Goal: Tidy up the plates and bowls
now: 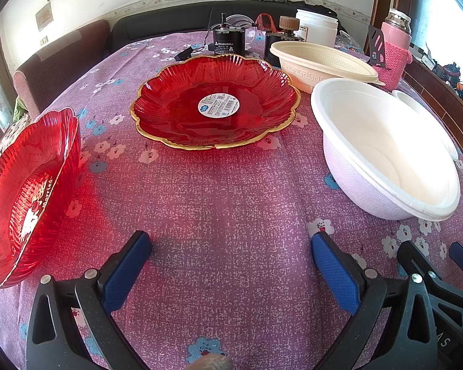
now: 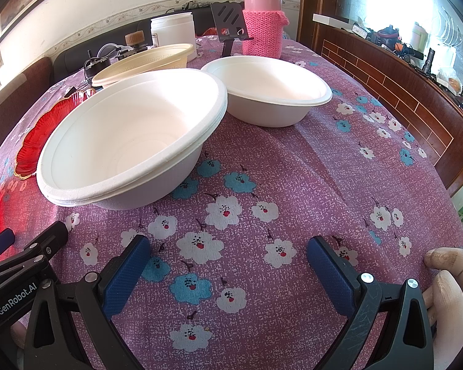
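Observation:
A flat red glass plate point(image 1: 216, 101) with a gold rim and a round white label lies mid-table; its edge shows in the right wrist view point(image 2: 37, 135). A deeper red glass dish point(image 1: 27, 194) sits at the near left. A stack of white bowls point(image 1: 385, 151) stands at the right, also seen in the right wrist view point(image 2: 132, 141). A single white bowl point(image 2: 268, 92) sits behind it. A cream patterned bowl point(image 1: 321, 64) is further back. My left gripper point(image 1: 231, 243) is open and empty above the cloth. My right gripper point(image 2: 228, 246) is open and empty.
A purple flowered tablecloth point(image 2: 293, 185) covers the table. At the far edge stand a pink flask in a knitted sleeve point(image 2: 264, 21), a white tub point(image 1: 316, 24), a black phone stand point(image 2: 228, 21) and black motor-like parts point(image 1: 228, 41). A brick-patterned wooden ledge point(image 2: 401, 92) runs along the right.

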Demonstrator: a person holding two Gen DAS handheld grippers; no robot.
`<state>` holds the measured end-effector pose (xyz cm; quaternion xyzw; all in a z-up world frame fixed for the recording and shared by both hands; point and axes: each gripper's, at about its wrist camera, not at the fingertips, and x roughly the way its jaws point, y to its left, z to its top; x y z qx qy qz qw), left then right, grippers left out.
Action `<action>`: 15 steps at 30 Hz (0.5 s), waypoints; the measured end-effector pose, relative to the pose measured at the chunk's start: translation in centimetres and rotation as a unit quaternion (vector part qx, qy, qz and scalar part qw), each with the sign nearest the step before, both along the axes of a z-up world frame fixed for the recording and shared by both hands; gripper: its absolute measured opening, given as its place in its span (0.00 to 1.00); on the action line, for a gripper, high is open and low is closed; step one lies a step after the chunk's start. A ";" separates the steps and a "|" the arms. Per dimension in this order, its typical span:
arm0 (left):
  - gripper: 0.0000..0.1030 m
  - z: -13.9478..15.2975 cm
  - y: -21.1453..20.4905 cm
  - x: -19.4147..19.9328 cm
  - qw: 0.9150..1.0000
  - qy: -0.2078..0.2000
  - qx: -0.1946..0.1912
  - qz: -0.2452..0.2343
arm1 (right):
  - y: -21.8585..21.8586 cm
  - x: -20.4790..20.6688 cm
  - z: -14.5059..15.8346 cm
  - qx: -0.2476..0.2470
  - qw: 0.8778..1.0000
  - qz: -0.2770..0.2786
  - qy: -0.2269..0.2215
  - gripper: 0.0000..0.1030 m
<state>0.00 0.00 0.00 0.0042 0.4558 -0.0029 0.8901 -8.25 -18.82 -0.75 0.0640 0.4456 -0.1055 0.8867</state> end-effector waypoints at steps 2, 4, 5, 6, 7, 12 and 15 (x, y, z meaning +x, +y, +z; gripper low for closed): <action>1.00 0.0 0.0 0.0 1.000 0.001 0.000 -0.003 | 0.0 0.0 0.0 0.000 1.000 0.000 0.000 0.99; 1.00 0.0 0.1 0.0 1.000 0.002 0.000 -0.008 | 0.0 0.0 0.0 0.000 1.000 0.000 0.000 0.99; 1.00 0.1 0.2 0.1 1.000 0.002 0.000 -0.011 | 0.0 0.0 0.0 0.000 1.000 0.000 0.000 0.99; 1.00 0.1 0.1 0.1 1.000 0.002 0.000 -0.013 | 0.0 0.0 0.0 0.000 1.000 0.000 0.000 0.99; 1.00 0.1 0.1 0.1 1.000 0.003 0.000 -0.014 | 0.0 0.0 0.0 0.000 1.000 0.000 0.000 0.99; 1.00 0.1 0.4 -0.1 1.000 0.008 -0.001 -0.024 | 0.0 0.0 0.0 0.000 1.000 0.000 0.000 0.99; 1.00 0.2 0.6 -0.3 1.000 0.010 0.000 -0.030 | 0.0 0.0 0.0 0.000 1.000 0.000 0.000 0.99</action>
